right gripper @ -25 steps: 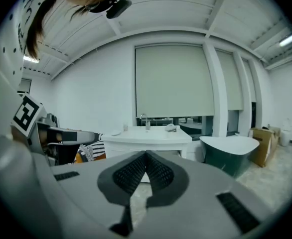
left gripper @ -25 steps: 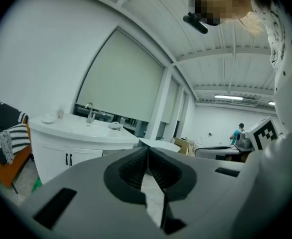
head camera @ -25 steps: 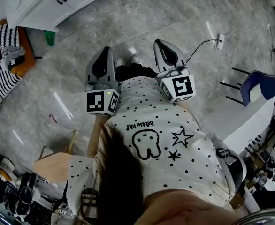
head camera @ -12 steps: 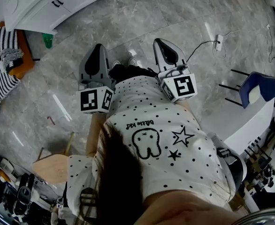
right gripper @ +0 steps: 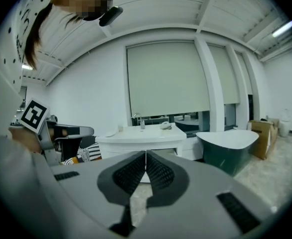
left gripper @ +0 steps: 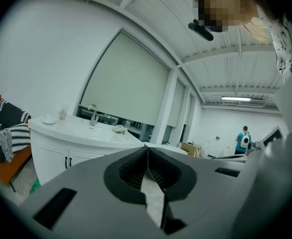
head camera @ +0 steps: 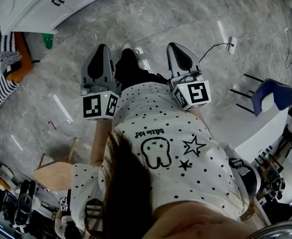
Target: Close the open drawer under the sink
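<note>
Left gripper (head camera: 102, 50) and right gripper (head camera: 176, 46) are held side by side in front of the person, pointing forward over the marble floor (head camera: 196, 14); both sets of jaws are clenched, pads meeting, nothing between them.

White vanity (head camera: 36, 11) stands at the floor's far left corner, well apart from both grippers; its sink (left gripper: 78, 127) and tap (left gripper: 92, 114) show in the left gripper view.

The drawer (head camera: 73, 1) lies in the vanity front below, beside the dark handles (head camera: 58, 0); whether it stands out cannot be told.

Green bottle (head camera: 47, 40) sits on the floor just beside the vanity; dark bathtub (right gripper: 226, 146) stands to the vanity's right.
</note>
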